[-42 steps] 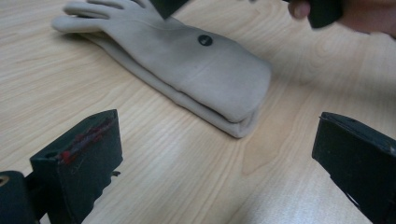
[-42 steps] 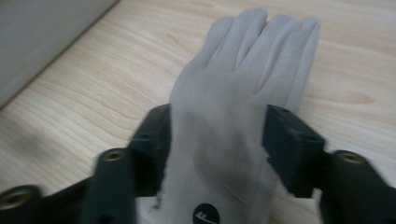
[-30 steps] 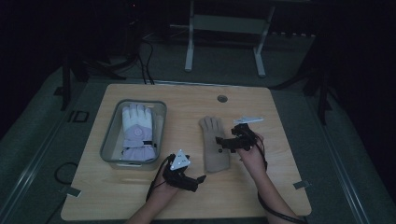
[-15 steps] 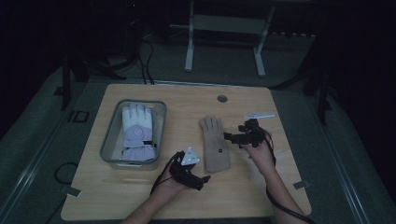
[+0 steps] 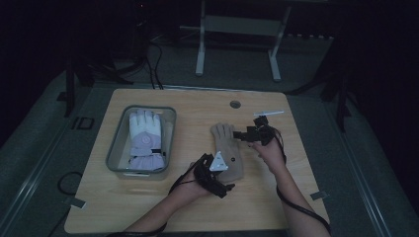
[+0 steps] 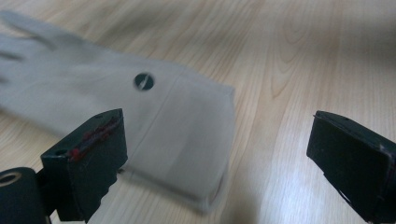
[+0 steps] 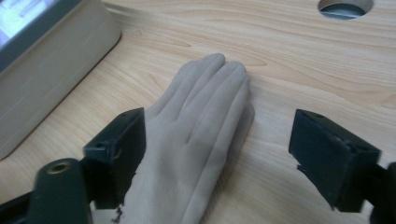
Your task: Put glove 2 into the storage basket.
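— Beige glove lies flat on the wooden table; my left gripper is spread at its cuff, jaws just narrowing.

— And my right gripper is spread over its fingers, also narrowing, nothing pinched. Grey bin is nearby, the room dark.

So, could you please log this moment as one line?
left gripper: open, closing, at glove cuff | right gripper: open, closing, at glove fingers | second glove in tray

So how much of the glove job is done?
One white glove already lies in the bin. The tan glove lies flat on the table; the left gripper stands open at its cuff, the right gripper open at its fingers. Lifting it is left.
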The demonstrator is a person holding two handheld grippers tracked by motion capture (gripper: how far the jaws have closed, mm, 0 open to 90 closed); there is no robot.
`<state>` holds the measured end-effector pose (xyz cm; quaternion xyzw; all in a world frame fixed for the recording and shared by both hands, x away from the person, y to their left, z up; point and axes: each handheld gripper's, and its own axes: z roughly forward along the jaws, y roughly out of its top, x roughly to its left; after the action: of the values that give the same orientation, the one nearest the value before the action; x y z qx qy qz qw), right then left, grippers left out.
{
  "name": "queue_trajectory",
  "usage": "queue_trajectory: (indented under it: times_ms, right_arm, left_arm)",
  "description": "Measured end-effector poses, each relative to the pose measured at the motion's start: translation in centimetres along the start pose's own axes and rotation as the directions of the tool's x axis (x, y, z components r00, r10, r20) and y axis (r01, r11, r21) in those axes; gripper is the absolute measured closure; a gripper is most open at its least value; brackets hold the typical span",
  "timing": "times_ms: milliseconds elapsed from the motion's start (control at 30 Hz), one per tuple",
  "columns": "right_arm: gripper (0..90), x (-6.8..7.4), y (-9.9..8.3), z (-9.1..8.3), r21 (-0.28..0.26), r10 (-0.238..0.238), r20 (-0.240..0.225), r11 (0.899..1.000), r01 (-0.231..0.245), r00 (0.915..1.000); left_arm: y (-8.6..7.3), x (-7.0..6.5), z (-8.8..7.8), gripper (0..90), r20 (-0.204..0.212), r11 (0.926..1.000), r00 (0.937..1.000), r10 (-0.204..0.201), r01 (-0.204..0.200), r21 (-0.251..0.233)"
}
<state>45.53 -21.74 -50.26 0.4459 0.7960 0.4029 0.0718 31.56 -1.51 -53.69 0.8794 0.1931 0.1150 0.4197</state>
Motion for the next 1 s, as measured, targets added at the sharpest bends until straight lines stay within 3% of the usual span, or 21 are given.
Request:
queue_trajectory:
  times_ms: [167,333,533,700,900,1000]
  right_arm:
    - [27.9,0.1,0.4,2.1,0.042,0.011,0.010,0.999,-0.011,0.9999]
    - [30.0,-0.3,0.3,3.8,0.080,0.054,0.020,0.995,-0.055,0.9983]
    - [33.8,-0.7,0.2,5.0,0.100,0.098,-0.011,0.990,-0.096,0.9952]
    - [36.0,-0.1,0.1,6.2,0.153,0.061,0.002,0.986,-0.061,0.9981]
    - [48.1,0.8,0.0,6.5,0.175,-0.019,0.034,0.984,0.013,0.9992]
    - [56.5,1.0,-0.1,6.5,0.179,-0.018,0.024,0.984,0.014,0.9995]
  left_arm:
    - [0.4,0.3,1.5,13.1,0.013,0.9991,0.9998,0.018,-0.018,0.040]
    - [-0.1,0.8,2.4,17.2,0.020,0.9948,0.9996,0.020,-0.022,0.100]
    - [-0.7,0.9,2.8,20.7,0.025,0.9918,0.9997,-0.008,0.005,0.128]
    - [-0.7,1.3,2.8,28.8,0.021,0.9906,0.9998,-0.008,0.006,0.137]
    - [-0.6,0.8,3.0,33.4,-0.008,0.9857,0.9995,0.031,-0.029,0.166]
    - [-0.6,0.7,3.1,39.9,-0.040,0.9843,0.9981,0.047,-0.040,0.172]
